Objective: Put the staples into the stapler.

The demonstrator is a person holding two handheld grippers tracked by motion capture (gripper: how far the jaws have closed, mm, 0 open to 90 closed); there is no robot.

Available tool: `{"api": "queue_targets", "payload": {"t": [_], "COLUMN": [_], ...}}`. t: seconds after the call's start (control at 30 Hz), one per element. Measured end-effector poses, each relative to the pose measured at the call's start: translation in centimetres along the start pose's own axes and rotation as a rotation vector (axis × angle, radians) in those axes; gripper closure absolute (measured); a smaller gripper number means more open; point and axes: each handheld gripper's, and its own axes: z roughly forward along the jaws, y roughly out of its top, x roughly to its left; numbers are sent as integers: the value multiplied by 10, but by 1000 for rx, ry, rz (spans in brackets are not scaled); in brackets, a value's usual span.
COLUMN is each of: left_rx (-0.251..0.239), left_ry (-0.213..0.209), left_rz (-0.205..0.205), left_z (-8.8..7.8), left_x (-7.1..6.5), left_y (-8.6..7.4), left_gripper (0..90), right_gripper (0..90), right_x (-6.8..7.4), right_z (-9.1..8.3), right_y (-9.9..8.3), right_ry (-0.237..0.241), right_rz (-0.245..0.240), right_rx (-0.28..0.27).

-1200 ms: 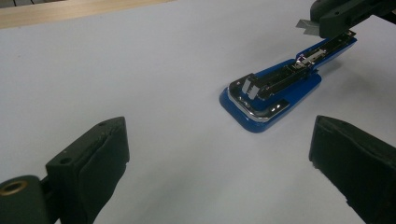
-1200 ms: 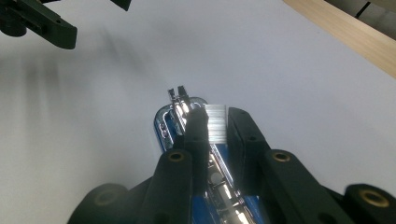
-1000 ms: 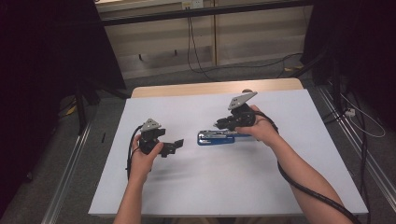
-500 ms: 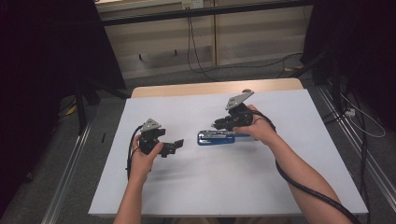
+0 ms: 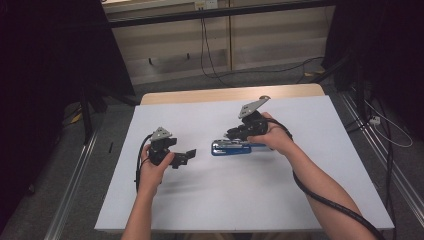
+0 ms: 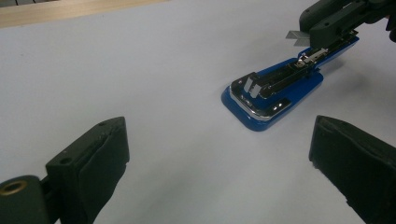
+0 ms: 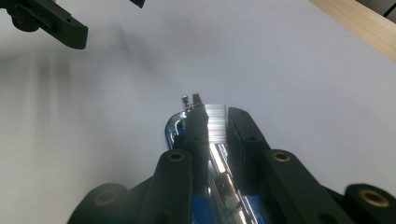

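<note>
A blue stapler (image 5: 231, 148) (image 6: 273, 93) (image 7: 173, 129) lies in the middle of the white table top, its arm swung open so the chrome staple channel shows. My right gripper (image 5: 236, 134) (image 7: 215, 116) hovers over the stapler's rear end, shut on a short silver strip of staples (image 7: 216, 122) (image 6: 295, 37). It also appears in the left gripper view (image 6: 329, 25) at the top right. My left gripper (image 5: 188, 156) (image 6: 219, 163) is held low to the left of the stapler. Its jaws stand wide apart with nothing between them, pointing at the stapler's front end.
A white sheet (image 5: 250, 200) covers the table, with a strip of bare wood (image 5: 225, 94) along the far edge. Cables (image 5: 210, 60) run over the floor behind the table. Metal rails (image 5: 367, 135) flank it on both sides.
</note>
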Motion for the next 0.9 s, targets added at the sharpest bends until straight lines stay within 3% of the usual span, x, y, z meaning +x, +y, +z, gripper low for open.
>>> {"api": "queue_targets", "payload": {"t": [0.9], "left_rx": [2], "left_ry": [3], "left_rz": [-2], "left_z": [0], "left_x": [1], "left_y": [0], "left_gripper": [51], "right_gripper": [791], "right_x": [-2], "right_z": [17], "right_y": [1], "right_ry": [48], "right_rz": [-26], "right_rx": [20]}}
